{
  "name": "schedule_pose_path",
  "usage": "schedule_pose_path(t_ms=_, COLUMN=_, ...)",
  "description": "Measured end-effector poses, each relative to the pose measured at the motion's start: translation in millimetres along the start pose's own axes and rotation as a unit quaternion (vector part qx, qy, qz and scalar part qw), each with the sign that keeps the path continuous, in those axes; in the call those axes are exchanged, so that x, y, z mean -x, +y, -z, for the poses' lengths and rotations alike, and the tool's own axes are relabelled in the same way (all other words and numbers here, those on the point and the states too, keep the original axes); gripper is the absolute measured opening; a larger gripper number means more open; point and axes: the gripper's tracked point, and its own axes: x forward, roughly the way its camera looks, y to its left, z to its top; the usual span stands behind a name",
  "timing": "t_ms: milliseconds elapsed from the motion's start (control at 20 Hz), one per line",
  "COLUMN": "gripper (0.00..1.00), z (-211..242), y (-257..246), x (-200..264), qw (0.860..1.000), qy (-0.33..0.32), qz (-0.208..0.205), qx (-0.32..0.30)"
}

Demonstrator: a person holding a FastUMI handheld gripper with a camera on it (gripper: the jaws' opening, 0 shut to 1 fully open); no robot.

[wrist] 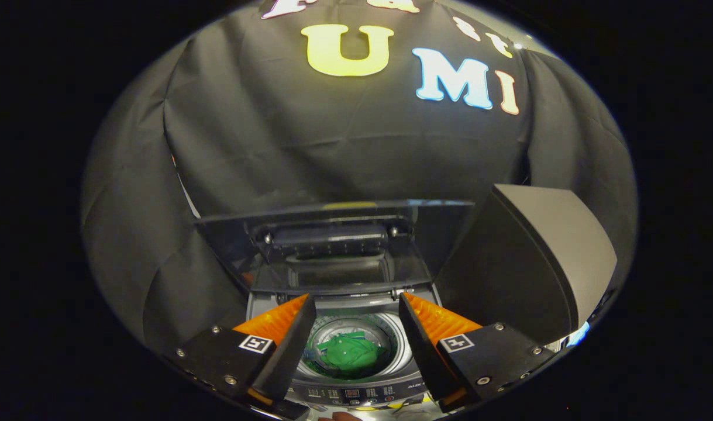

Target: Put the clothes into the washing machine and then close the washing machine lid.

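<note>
Holding the gripper [356, 304] above the washing machine [356, 389], I am looking down along its two fingers, which are standing wide apart with nothing between them but the view of the drum below. Green clothes [350, 352] are lying bunched at the bottom of the round drum [391, 339], framed in the gap between the fingers and well beneath them. So I am judging the first half of the job as done: the laundry is sitting inside the machine and my fingers are carrying nothing. What is remaining is the lid [333, 245], which is standing raised beyond the fingertips, its clear panel tilted up and back against the black cloth wall, hinged at the rear of the tub opening. I cannot tell whether any other garment is waiting outside the machine. A grey slanted box [537, 257] is standing just to the right of the lid, near my right finger. Next I am expecting to reach forward to the top edge of the lid and bring it down over the drum.
</note>
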Motion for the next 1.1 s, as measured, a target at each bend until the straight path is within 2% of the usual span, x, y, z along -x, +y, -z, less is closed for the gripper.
schedule_pose_path(t_ms=250, gripper=0.88, z=-32, y=0, x=5, qw=1.0, qy=-0.023, qz=-0.001, qx=-0.004)
schedule_pose_path(t_ms=500, gripper=0.88, z=-60, y=-5, x=-10, qw=0.999, qy=-0.037, qz=-0.003, qx=-0.017)
schedule_pose_path(t_ms=850, gripper=0.88, z=-115, y=-5, x=-54, qw=0.999, qy=-0.047, qz=-0.013, qx=-0.01)
schedule_pose_path(t_ms=1100, gripper=0.88, z=-133, y=-1, x=-89, qw=0.999, qy=-0.029, qz=-0.016, qx=0.007)
